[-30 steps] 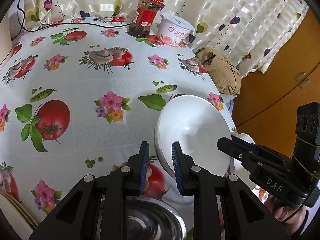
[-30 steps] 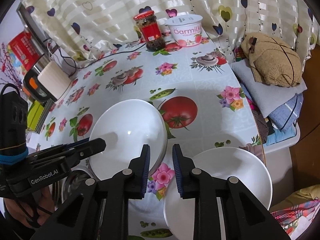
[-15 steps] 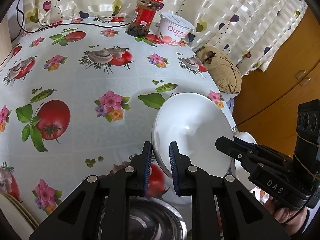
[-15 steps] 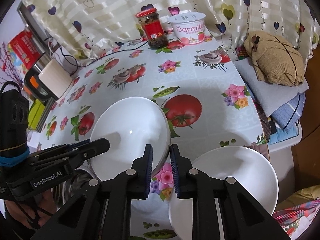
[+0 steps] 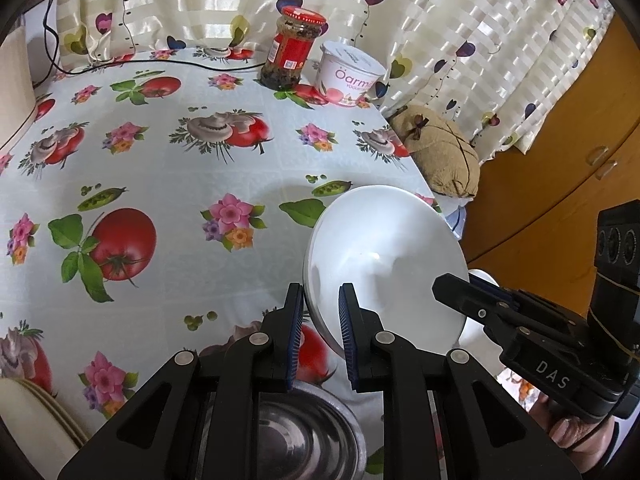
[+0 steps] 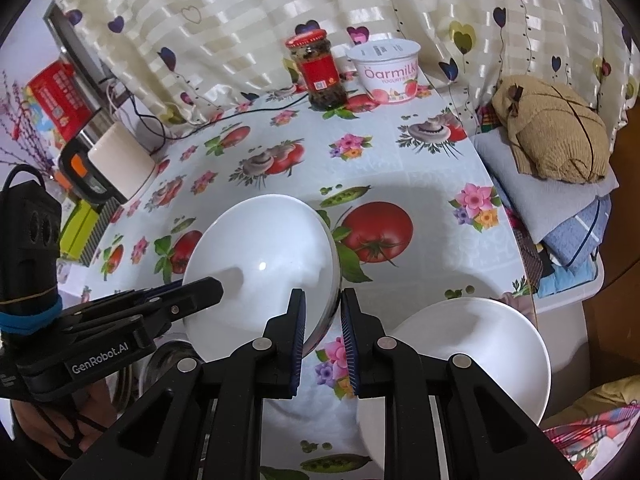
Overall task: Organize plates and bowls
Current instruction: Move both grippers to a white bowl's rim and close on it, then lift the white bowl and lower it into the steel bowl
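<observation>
Both pairs of jaws have narrowed since a second ago: the left gripper point(image 5: 320, 332) and right gripper point(image 6: 322, 332) each clench opposite rim edges of the tilted, empty white bowl point(image 6: 260, 268), held above the tabletop point(image 5: 168, 184). A second white bowl point(image 6: 476, 344) sits empty beside it. Below, a steel bowl point(image 5: 308, 436) is mostly hidden by the left gripper.

Both wrist views look steeply down along their fingers from close range, sharing the white bowl point(image 5: 384, 256) point(image 6: 260, 264) from opposite rims.
</observation>
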`<state>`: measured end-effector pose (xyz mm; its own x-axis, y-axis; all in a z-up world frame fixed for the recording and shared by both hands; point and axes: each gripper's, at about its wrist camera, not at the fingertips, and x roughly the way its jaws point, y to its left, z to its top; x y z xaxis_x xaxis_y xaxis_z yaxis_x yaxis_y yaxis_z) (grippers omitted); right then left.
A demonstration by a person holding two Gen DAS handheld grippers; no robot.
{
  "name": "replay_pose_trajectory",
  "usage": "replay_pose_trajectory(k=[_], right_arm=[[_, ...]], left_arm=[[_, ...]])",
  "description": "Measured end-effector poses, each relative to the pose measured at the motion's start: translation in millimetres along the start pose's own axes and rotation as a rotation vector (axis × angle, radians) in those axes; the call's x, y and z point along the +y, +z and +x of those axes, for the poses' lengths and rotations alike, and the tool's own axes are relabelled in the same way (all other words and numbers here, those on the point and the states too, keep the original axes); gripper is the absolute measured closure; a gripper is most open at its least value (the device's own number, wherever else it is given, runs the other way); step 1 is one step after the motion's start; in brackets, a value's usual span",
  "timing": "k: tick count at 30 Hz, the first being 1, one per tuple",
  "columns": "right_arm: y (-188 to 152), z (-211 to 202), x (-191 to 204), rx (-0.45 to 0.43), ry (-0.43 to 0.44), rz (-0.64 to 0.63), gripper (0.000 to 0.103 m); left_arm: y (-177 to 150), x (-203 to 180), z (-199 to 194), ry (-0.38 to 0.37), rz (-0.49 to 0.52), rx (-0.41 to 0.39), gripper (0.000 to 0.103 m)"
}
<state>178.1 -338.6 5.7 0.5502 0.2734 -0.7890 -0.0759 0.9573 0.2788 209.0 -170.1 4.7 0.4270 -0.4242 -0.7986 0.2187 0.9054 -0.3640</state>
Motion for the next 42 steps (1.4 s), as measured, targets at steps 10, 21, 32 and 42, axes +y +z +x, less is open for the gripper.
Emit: replay_pose_trajectory(k=[10,21,32,42], right_arm=[[-0.6,-18.6,17.2,-0.029,0.007,-0.027,0.085],[-11.8,-39.2,43.1,-0.051,0.026,-0.057,0.085],[-30.7,-44.3,68.8,-0.034,0.057,-0.086,0.085],[-51.2,-31.8,84.2,0.024,0.085,-0.098,0.085]], left_arm=[[-7.1,-1.4,-26.8,0.011,-0.002,-0.038,0.084],[-24.8,3.9,-59.3,0.022,-0.014,-0.076,0.084],[-49.3,21.1,-81.7,0.051,-0.042,-0.078,0.084],[-70.5,37.3,-84.2,0.086,-0.075,-0.05,0.084]])
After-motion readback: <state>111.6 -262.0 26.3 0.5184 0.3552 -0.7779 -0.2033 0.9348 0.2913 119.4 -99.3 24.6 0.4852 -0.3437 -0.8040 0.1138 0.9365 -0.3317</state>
